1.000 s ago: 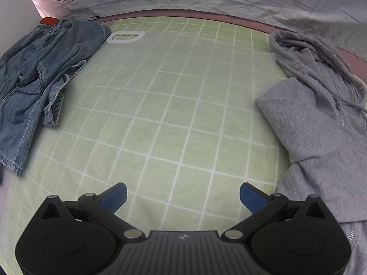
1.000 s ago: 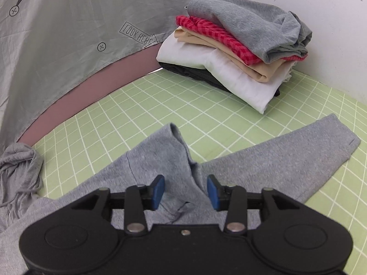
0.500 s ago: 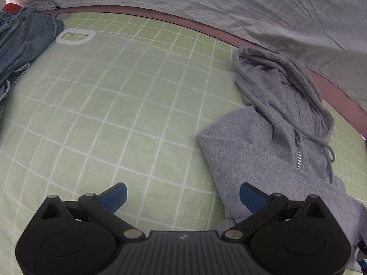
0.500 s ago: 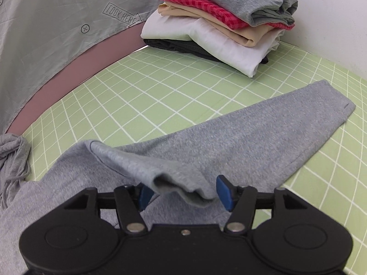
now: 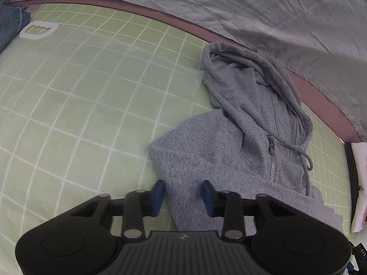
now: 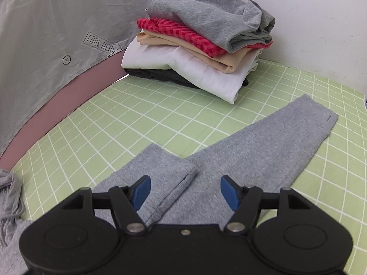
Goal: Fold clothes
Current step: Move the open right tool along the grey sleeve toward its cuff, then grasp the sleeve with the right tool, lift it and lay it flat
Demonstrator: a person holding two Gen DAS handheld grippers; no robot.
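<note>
At the far left of the green grid-patterned surface (image 5: 75, 119) lies a denim garment (image 5: 10, 26), with a white plastic clip (image 5: 37, 30) just beside it. A grey printed sheet (image 5: 229, 9) hangs behind. The grey hoodie (image 5: 240, 142) lies spread toward the right, hood up near the sheet. The left claw (image 5: 183, 196) is closing over the hoodie's edge, pads not yet pressing. The right claw (image 6: 184, 192) is opening above a folded sleeve (image 6: 263, 151). A stack of folded clothes (image 6: 197, 45) sits against the white wall (image 6: 298, 23).
</note>
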